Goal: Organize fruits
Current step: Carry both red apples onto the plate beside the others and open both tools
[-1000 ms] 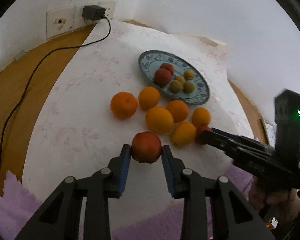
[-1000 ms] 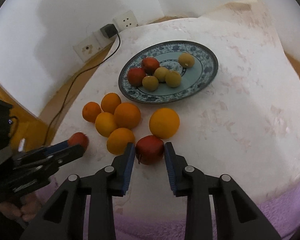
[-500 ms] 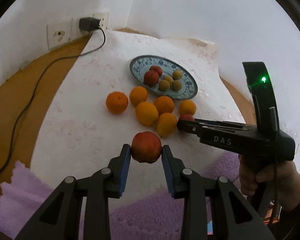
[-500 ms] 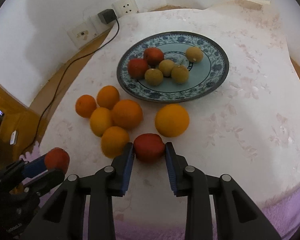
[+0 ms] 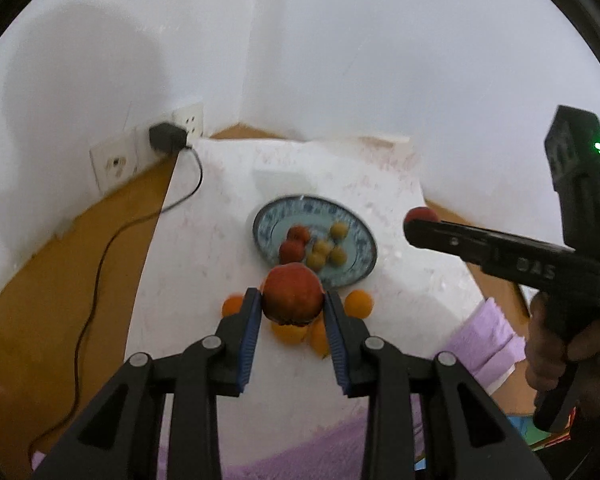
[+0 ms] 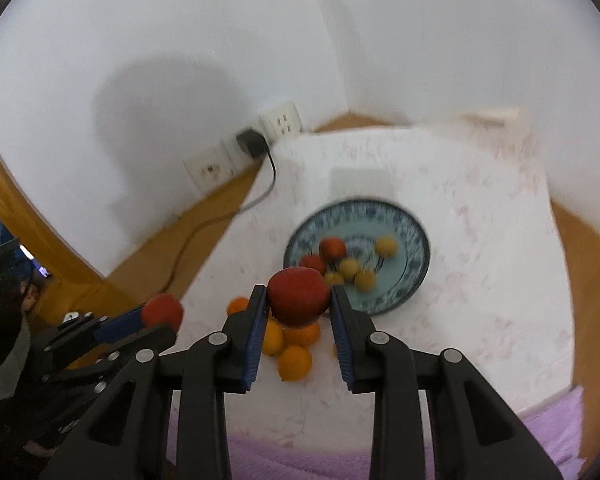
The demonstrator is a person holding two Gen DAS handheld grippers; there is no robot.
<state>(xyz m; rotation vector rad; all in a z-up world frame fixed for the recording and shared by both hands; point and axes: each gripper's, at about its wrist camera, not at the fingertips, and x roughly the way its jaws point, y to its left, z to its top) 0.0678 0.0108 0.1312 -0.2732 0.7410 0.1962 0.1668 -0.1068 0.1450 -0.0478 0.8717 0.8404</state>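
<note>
Gripping a red fruit (image 5: 293,294) between its blue pads, the left gripper (image 5: 292,308) holds it in the air above the oranges (image 5: 358,303) on the white cloth (image 5: 204,264), its jaws closed only as far as the fruit's width allows. The right gripper (image 6: 299,302) is clamped the same way on a second red fruit (image 6: 299,296), also lifted clear of the cloth, and in the left view that fruit shows as a small red tip at the end of the right tool, off to the right of the plate (image 5: 362,240). The plate lies beyond the oranges and carries two red fruits (image 5: 293,250) and several small yellow ones (image 5: 323,247); both held fruits look bound for it. Judging from here, the main risk is a slip: each fruit is round and smooth, pinched at two narrow spots, so a tilt or jolt could roll it out onto the oranges below and scatter them. A hard squeeze could bruise soft skin. Setting down on the crowded near side of the plate could knock the yellow fruits about, and the two tools arriving together could bump each other. A black cable (image 5: 100,264) and wall sockets (image 5: 114,166) lie well to the left, out of the way
</note>
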